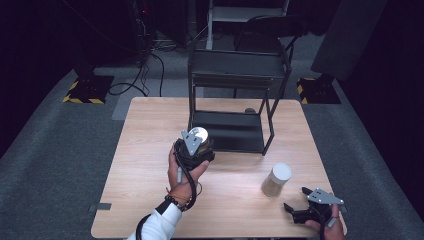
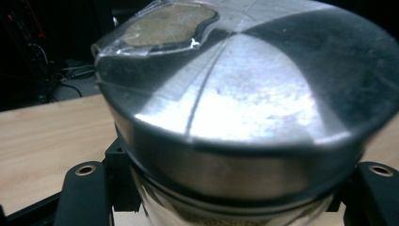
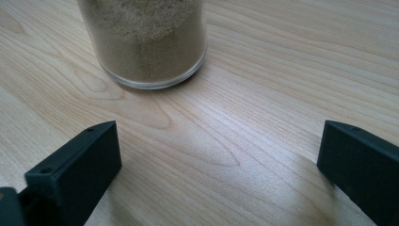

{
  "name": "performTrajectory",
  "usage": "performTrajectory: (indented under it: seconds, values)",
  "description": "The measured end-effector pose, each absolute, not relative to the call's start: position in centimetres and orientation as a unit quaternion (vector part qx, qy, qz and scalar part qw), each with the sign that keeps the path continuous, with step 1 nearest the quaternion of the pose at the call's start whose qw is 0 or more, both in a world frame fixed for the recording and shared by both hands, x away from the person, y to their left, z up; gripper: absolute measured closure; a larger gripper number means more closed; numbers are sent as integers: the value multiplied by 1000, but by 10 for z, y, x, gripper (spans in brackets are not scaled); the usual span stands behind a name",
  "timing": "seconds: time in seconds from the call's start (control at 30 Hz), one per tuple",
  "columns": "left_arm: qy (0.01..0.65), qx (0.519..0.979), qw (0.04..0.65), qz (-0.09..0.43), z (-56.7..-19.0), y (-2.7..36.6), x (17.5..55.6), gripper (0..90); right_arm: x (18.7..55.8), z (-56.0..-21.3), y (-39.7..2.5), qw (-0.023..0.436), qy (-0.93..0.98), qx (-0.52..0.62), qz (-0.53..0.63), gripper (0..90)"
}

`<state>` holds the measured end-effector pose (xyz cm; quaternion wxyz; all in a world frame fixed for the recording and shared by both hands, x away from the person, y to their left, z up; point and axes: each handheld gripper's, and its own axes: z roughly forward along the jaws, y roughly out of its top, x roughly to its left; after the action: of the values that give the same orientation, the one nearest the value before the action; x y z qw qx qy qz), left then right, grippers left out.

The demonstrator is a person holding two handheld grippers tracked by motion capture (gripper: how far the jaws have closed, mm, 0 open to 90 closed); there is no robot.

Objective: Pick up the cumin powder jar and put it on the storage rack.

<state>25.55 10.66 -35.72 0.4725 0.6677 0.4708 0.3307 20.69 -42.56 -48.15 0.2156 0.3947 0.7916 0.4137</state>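
The wooden desk [image 1: 150,165] carries a black metal shelf rack [image 1: 235,100], which stands just beyond the left claw [image 1: 197,145] and well away from the right claw [image 1: 300,212]. The left claw is clamped on a jar with a shiny metal lid [image 2: 244,94]; its two black jaws press the jar's sides just under the lid rim, and the jar is held at the front edge of the rack's lower shelf. A scrap of clear tape over a brownish patch sits on the far part of the lid.

A second jar [image 1: 276,180], glass with a pale lid and filled with sandy brown grains, stands upright on the desk just ahead of the right claw, near but not touching it. The right claw rests low at the desk's near edge with its jaws spread wide and nothing between them.
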Motion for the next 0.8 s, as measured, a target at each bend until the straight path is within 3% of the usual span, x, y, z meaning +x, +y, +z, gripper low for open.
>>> performTrajectory:
  seconds: [0.8]
  values:
    - [457,661,486,344,-285,105,302,305,207,-481,-425,216,791,396,413,0]
